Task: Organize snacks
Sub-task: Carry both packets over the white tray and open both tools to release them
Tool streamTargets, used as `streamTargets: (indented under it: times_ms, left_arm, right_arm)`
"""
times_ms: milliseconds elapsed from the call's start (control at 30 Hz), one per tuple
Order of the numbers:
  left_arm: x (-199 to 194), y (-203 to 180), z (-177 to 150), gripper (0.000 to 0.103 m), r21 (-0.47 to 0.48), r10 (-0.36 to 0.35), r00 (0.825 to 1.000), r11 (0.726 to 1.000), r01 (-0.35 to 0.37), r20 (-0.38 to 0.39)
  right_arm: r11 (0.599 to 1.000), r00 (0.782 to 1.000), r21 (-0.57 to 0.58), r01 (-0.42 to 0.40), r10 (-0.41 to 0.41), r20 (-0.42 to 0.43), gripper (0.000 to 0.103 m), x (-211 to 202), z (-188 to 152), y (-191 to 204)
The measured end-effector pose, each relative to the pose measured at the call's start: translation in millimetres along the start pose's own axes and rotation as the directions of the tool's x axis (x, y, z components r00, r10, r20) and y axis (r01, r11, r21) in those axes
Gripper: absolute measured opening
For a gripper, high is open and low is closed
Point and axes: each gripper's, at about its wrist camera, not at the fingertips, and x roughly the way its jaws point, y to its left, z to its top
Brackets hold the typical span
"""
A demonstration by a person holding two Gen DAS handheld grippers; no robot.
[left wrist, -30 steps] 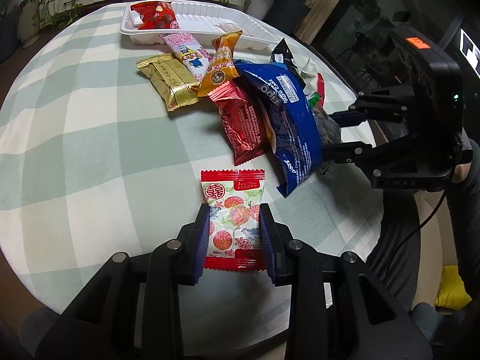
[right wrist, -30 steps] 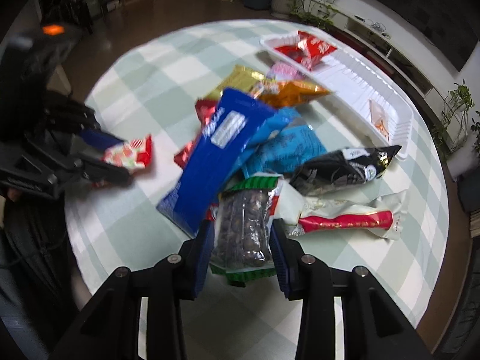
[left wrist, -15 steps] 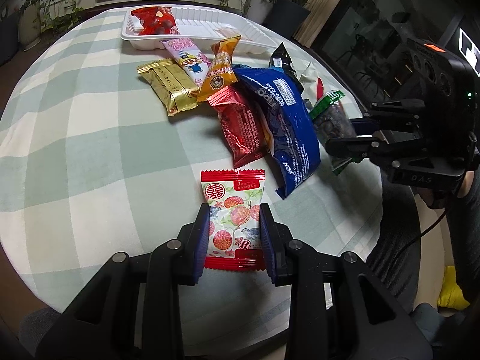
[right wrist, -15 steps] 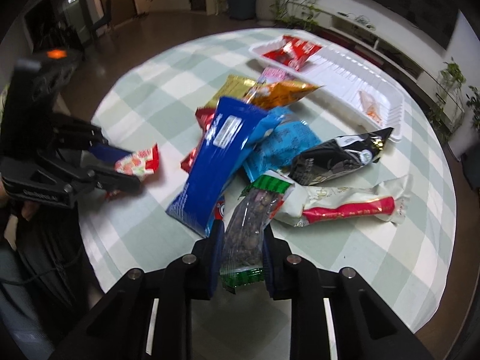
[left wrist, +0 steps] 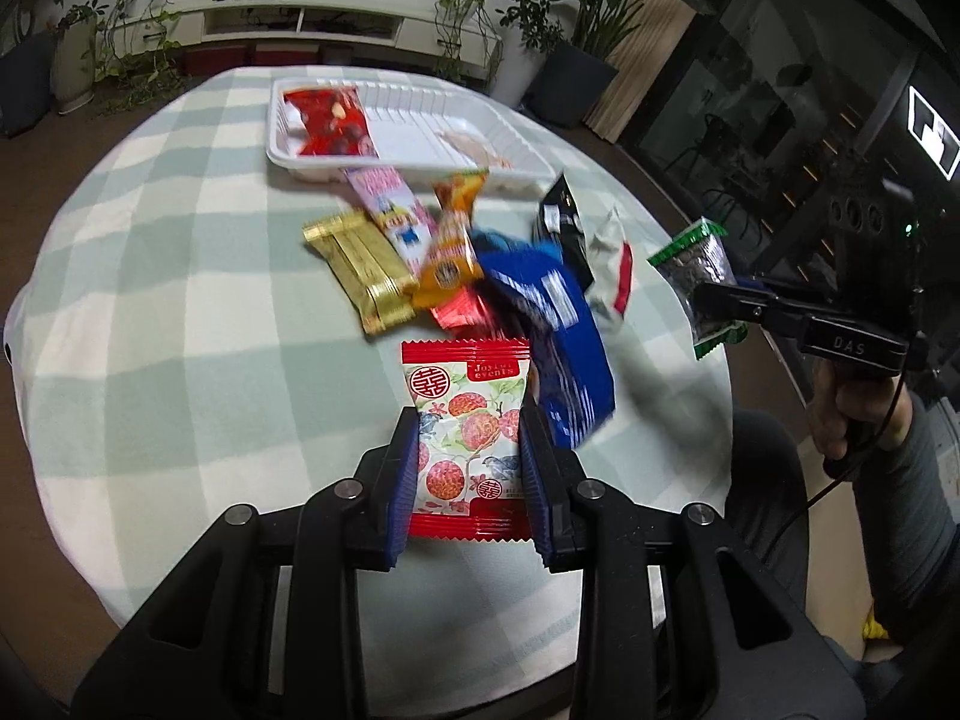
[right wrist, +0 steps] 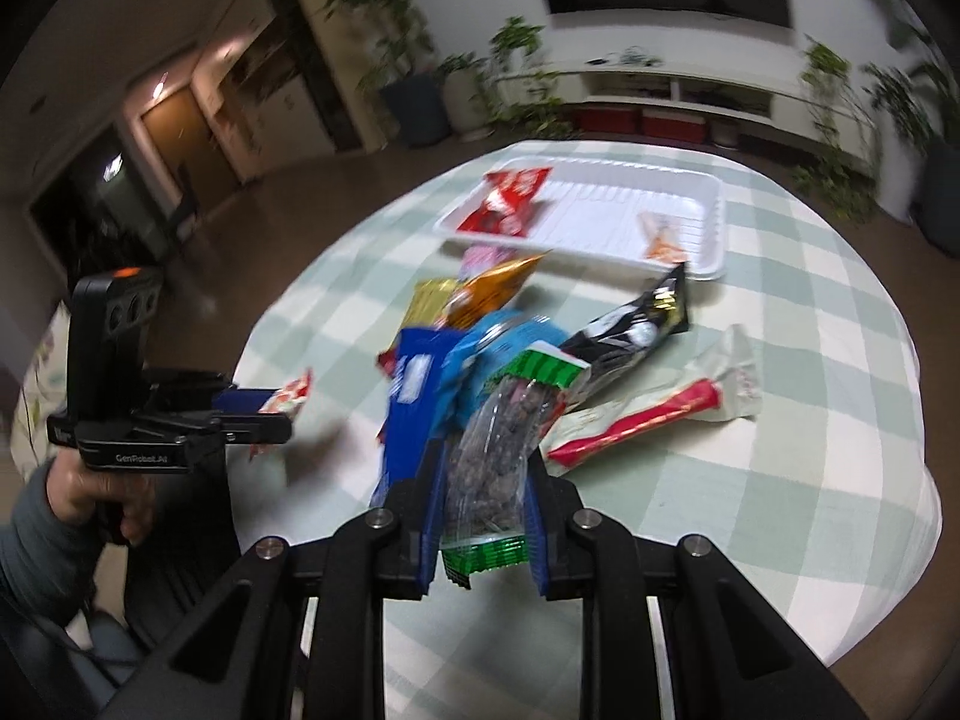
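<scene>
Checked tablecloth, red-trimmed lychee snack packet

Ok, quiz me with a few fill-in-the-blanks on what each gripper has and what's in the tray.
The left gripper is shut on the ____-edged lychee-print packet.
The right gripper grips the clear bag of dark nuts with ____ ends.
The white plastic tray holds a ____ wrapper at its left end.

Missing: red; green; red

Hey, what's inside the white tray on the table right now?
The white tray holds a red snack packet at one end and a small pale orange-printed packet toward the other. The ribbed floor between them is bare. Anything beneath the red packet is covered.
</scene>
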Motion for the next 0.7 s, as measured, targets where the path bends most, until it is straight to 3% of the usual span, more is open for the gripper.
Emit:
streamTargets:
  times_ms: [167, 367, 600, 700]
  left_arm:
    - [-11.5, 13.9, 39.2, 0.029, -0.001, 0.025, 0.999, 1.0, -0.025, 0.046]
    - [-8.1, 28.0, 115.5, 0.029, 0.014, 0.06, 0.994, 0.998, -0.062, 0.095]
    - [42.9, 19.0, 212.9, 0.029, 0.056, 0.076, 0.992, 0.995, -0.082, 0.1]
    - [76.7, 21.2, 238.2, 0.029, 0.055, 0.088, 0.994, 0.994, -0.092, 0.067]
  right_arm:
    - [0.993, 0.997, 0.111, 0.023, -0.03, 0.066, 0.025, -13.6, 14.6, -33.3]
    - [0.981, 0.985, 0.182, 0.066, -0.093, 0.144, 0.025, -28.4, 58.1, -67.3]
    - [0.985, 0.978, 0.158, 0.062, -0.091, 0.186, 0.025, -8.9, 137.7, -80.5]
    - [0.986, 0.982, 0.159, 0.044, -0.072, 0.172, 0.025, 12.5, 163.6, -89.1]
